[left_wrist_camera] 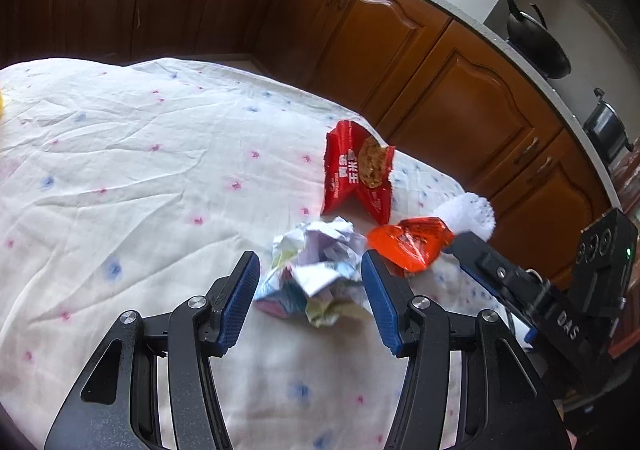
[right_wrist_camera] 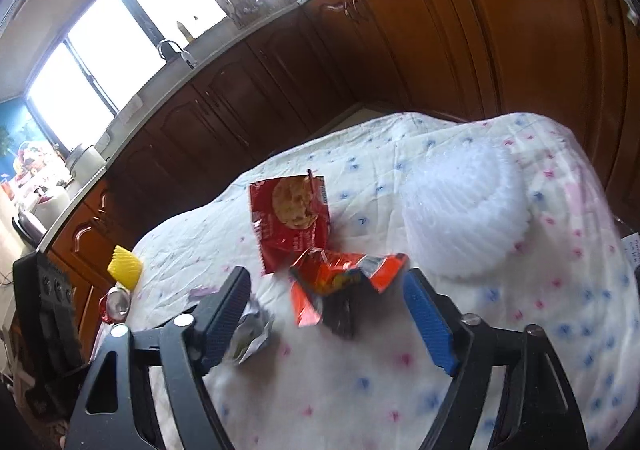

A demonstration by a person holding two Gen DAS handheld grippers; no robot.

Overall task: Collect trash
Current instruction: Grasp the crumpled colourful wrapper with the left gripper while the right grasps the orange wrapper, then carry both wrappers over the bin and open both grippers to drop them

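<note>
A crumpled ball of paper (left_wrist_camera: 316, 274) lies on the flowered tablecloth (left_wrist_camera: 120, 170). My left gripper (left_wrist_camera: 309, 258) straddles it, open, with a gap at the left pad. Just right of the ball lies an orange wrapper (left_wrist_camera: 408, 242), and behind both stands a torn red cookie wrapper (left_wrist_camera: 356, 174). In the right wrist view my right gripper (right_wrist_camera: 327, 273) is open around the orange wrapper (right_wrist_camera: 340, 282), and its pads stand clear of it. The red cookie wrapper (right_wrist_camera: 290, 218) lies beyond it. The paper ball (right_wrist_camera: 252, 334) peeks out beside the left finger.
A white foam net (right_wrist_camera: 468, 218) lies at the right of the cloth. A yellow foam net (right_wrist_camera: 125, 266) and a red can (right_wrist_camera: 116, 304) sit near the cloth's left edge. Brown kitchen cabinets (left_wrist_camera: 460, 98) close in behind the table.
</note>
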